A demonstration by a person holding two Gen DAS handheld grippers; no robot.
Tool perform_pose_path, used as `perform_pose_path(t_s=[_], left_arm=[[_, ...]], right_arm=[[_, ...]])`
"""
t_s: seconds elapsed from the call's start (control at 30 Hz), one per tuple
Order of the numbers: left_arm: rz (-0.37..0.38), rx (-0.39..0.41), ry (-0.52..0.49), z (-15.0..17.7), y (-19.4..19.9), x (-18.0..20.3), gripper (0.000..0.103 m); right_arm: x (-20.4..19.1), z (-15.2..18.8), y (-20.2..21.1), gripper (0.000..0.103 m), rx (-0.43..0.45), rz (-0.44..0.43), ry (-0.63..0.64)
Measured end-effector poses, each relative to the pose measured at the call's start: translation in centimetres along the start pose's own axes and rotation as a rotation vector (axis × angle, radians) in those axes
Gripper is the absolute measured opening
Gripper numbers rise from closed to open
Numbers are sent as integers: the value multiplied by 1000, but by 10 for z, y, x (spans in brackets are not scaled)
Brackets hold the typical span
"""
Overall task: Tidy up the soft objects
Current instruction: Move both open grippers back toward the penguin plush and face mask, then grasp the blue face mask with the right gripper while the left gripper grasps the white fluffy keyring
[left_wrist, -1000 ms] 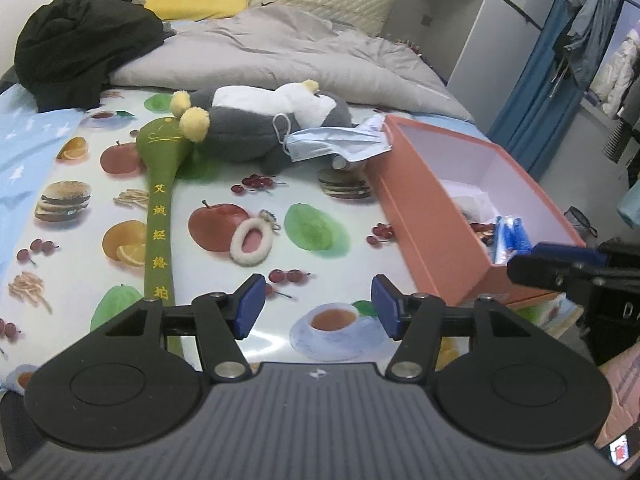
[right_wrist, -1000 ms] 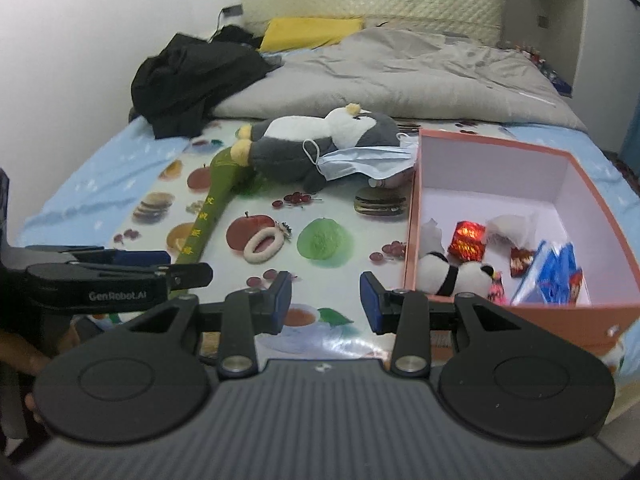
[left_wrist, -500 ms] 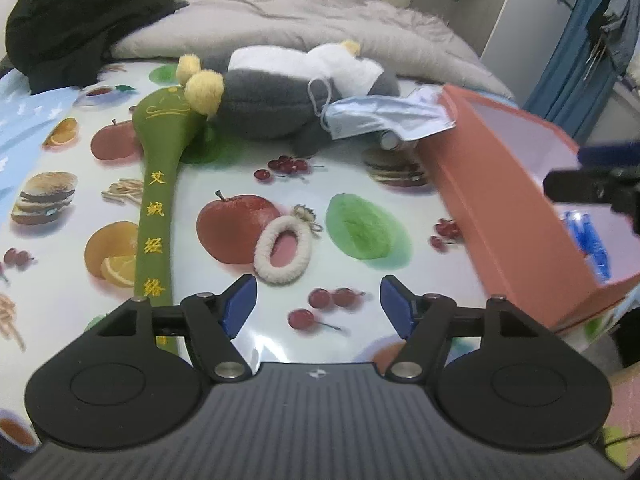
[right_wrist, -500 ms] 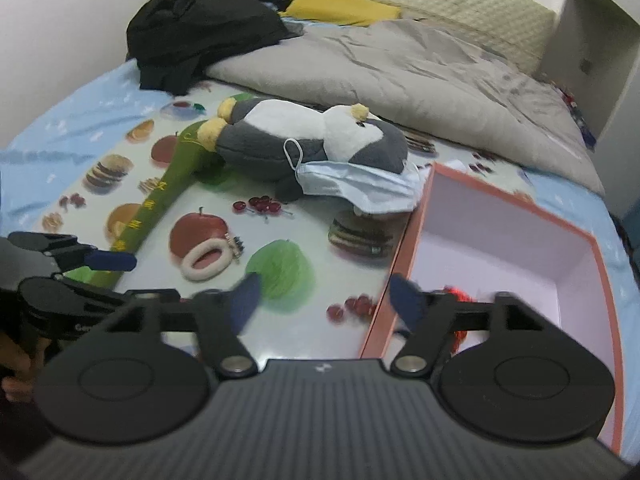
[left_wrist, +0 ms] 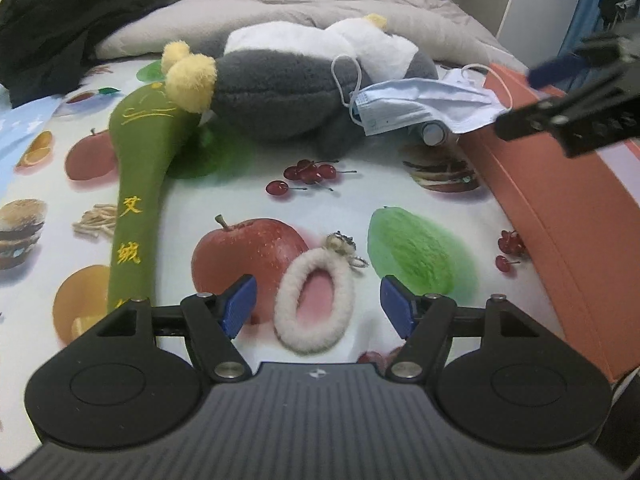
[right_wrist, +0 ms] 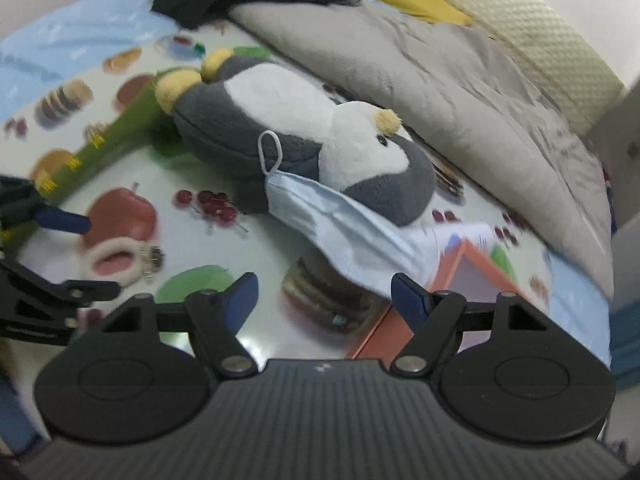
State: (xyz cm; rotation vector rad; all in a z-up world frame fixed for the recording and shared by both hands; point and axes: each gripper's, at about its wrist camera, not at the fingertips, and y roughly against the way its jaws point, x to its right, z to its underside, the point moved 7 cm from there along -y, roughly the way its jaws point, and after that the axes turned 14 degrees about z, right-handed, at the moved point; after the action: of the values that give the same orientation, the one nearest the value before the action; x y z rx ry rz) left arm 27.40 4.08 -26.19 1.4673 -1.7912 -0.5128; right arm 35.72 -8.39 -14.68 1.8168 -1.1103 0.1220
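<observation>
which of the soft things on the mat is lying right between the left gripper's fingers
The fluffy white ring, lying flat between the open left gripper. The penguin plush, green plush stick and face mask lie farther away.

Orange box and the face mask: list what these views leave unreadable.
- Orange box: its inside is hidden by its own wall in the left wrist view; the right wrist view shows only a corner, behind the right tongs.
- Small cylinder: mostly covered by the face mask, unidentifiable.
- Green stick: its lower end runs behind the left tongs.
</observation>
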Motion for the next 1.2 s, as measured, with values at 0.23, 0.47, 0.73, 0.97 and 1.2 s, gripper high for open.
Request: perform_pose_path(t_s=[0.23, 0.47, 0.73, 0.97, 1.2], left_arm=[[48, -31, 23, 3, -16, -10, 72], [76, -36, 1, 2, -16, -12, 53], [83, -43, -16, 3, -21, -2, 41], [77, -33, 9, 3, -23, 3, 18], [96, -25, 98, 4, -16, -2, 13]], right_arm=[[-17, -22, -52, 75, -22, -25, 213], [-19, -30, -91, 75, -65, -16, 287], [-13, -24, -102, 63, -116, -20, 256], [-11, -17, -100, 15, -143, -18, 216], [-10, -21, -74, 9, -117, -20, 170]])
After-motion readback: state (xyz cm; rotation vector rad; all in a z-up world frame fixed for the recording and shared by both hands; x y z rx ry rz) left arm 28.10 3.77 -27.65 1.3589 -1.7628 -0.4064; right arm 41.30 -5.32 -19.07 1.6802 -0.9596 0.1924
